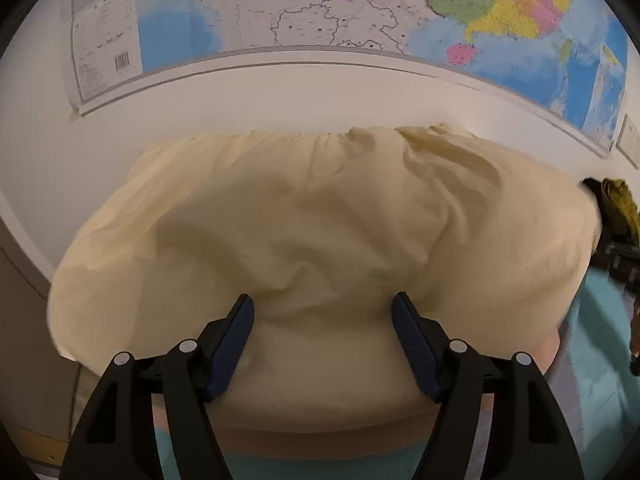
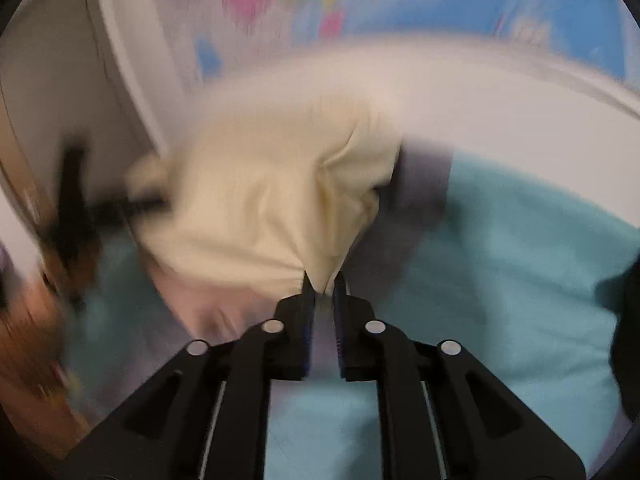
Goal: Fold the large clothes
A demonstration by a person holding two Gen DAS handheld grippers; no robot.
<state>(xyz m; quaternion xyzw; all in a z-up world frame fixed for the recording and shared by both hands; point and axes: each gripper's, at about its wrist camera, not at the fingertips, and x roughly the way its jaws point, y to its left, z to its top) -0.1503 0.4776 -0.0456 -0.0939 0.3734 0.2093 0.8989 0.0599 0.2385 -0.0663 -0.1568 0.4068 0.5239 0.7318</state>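
Observation:
A large cream-yellow garment (image 1: 320, 232) lies bunched and wrinkled across the surface, filling the left wrist view. My left gripper (image 1: 323, 306) is open, its jaws spread just above the near part of the cloth, holding nothing. In the blurred right wrist view my right gripper (image 2: 322, 282) is shut on a corner of the same cream garment (image 2: 272, 208), which stretches away from the fingertips. The other gripper shows as a dark blur at the left (image 2: 76, 208).
A light blue sheet (image 2: 500, 280) covers the surface under the garment. A coloured wall map (image 1: 400, 4) hangs on the white wall behind. A dark olive and black object (image 1: 616, 208) sits at the right edge. A brown wooden surface (image 2: 24, 352) lies to the left.

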